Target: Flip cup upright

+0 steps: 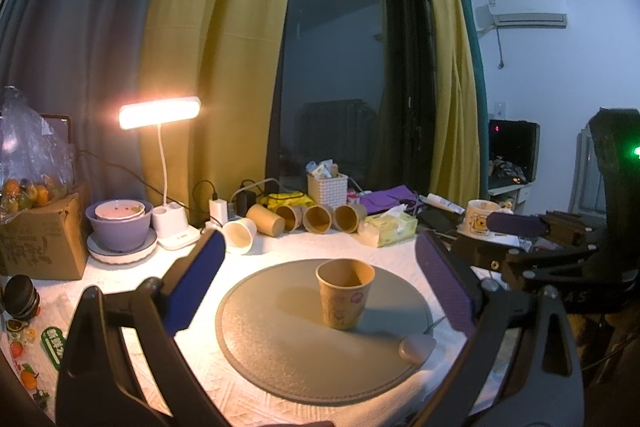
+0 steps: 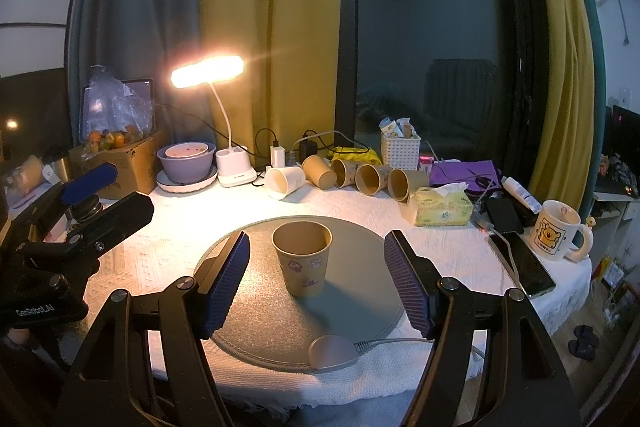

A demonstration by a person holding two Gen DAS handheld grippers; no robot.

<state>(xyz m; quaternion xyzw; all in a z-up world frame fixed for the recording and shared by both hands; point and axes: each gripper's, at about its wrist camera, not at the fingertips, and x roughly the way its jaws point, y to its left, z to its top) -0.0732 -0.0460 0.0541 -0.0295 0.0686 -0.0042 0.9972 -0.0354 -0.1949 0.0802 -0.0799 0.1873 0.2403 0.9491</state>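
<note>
While the lit desk lamp [image 2: 208, 71] glows at the table's left rear, the left gripper [image 1: 320, 285] and right gripper [image 2: 316, 281] both stand spread wide, empty, flanking the printed paper cup [image 2: 302, 257], upright on the round grey mat [image 2: 360, 291].

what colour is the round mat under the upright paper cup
Grey. The round mat under the paper cup shows best in the right wrist view.

The cardboard box [image 1: 38, 239] is cut off by the left edge.
</note>
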